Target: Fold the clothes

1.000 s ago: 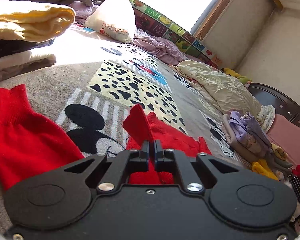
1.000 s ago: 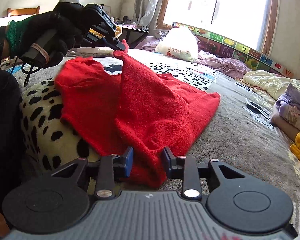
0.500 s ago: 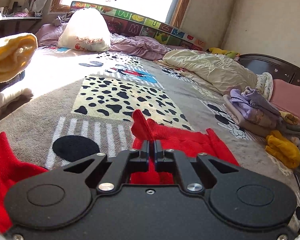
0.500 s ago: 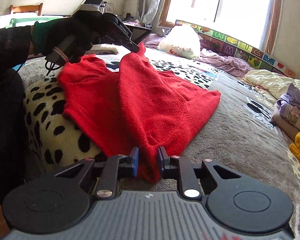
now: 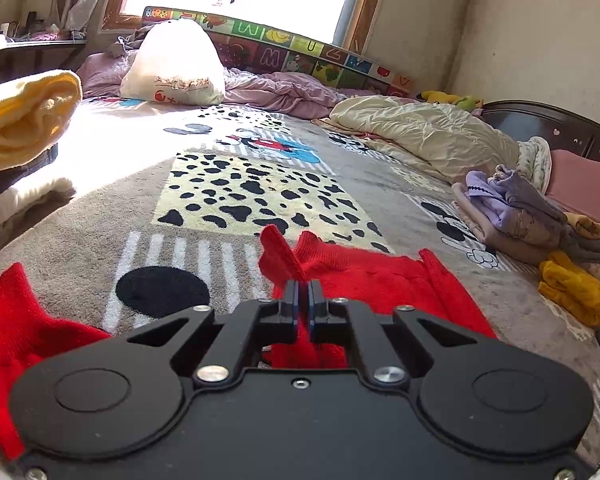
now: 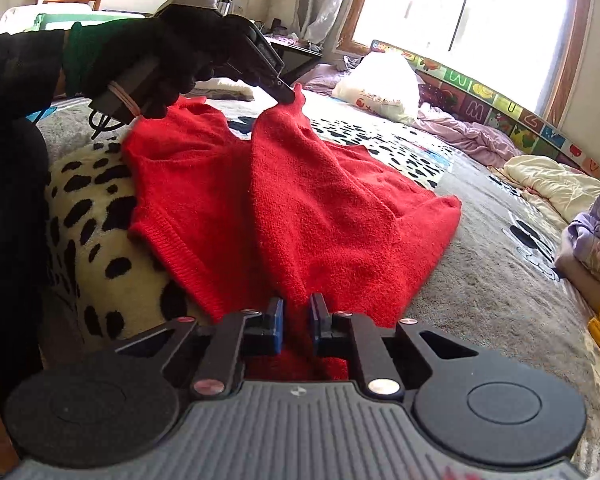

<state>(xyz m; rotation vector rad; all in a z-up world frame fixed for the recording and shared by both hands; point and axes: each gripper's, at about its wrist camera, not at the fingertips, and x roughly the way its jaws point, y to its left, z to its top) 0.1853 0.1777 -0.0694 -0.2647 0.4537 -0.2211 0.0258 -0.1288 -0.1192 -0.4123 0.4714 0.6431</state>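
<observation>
A red knit sweater (image 6: 340,216) lies on the patterned bed blanket (image 6: 492,292). One edge of it is raised into a ridge between my two grippers. My left gripper (image 5: 303,292) is shut on a pinch of red fabric (image 5: 280,256). In the right wrist view the left gripper (image 6: 286,98) sits in a black-gloved hand (image 6: 168,60) and holds the far end of the ridge off the bed. My right gripper (image 6: 297,314) is shut on the near hem, with red cloth filling the narrow gap between its blue pads (image 6: 277,320).
A pile of folded purple and beige clothes (image 5: 512,216) and a yellow garment (image 5: 572,292) lie at the right. Stacked yellow and white towels (image 5: 24,120) are at the left. Behind are a white bag (image 5: 176,68), a cream quilt (image 5: 420,136) and a dark headboard (image 5: 560,124).
The right gripper's jaws have narrowed onto the sweater's near hem. The left gripper has swung across with its pinched edge, lifting the fabric into a taller ridge.
</observation>
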